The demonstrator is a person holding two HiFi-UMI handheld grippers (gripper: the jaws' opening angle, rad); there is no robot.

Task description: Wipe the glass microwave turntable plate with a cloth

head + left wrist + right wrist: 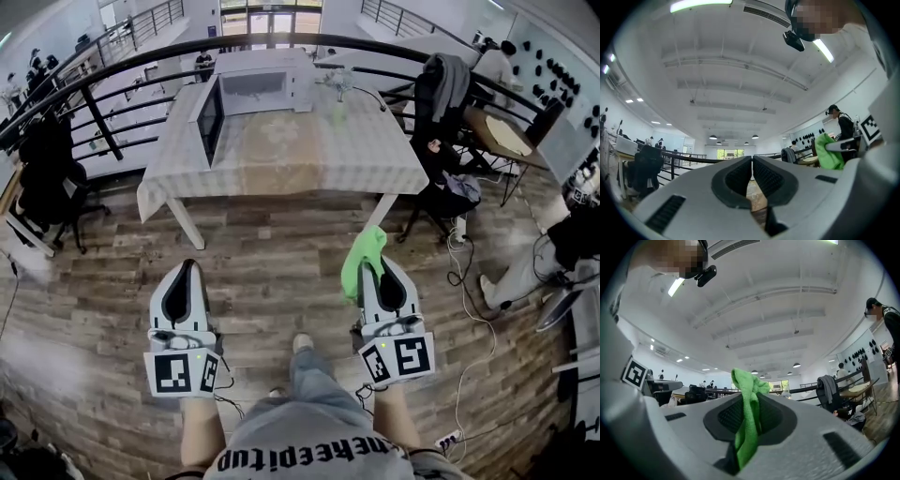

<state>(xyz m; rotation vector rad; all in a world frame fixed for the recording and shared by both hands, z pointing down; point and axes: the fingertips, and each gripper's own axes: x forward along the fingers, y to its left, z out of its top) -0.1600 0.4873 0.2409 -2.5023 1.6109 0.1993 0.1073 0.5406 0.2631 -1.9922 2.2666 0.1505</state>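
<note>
My right gripper [376, 266] [751, 401] is shut on a green cloth [362, 251] [748, 425], which bunches up above the jaws. The same cloth [828, 152] shows at the right of the left gripper view. My left gripper [185, 269] [752, 160] is shut with nothing in it. Both are held low over the wooden floor, well short of the table [375, 155]. A white microwave [258, 86] stands at the table's far side with its door [208, 120] swung open. A faint round glassy shape [281, 131], possibly the turntable plate, lies in front of it.
A small clear vessel [339, 86] stands right of the microwave. Chairs draped with clothes and bags [448, 112] crowd the table's right side, with cables [469, 281] on the floor. A black railing [112, 75] runs behind the table. A dark chair [47, 178] stands at the left.
</note>
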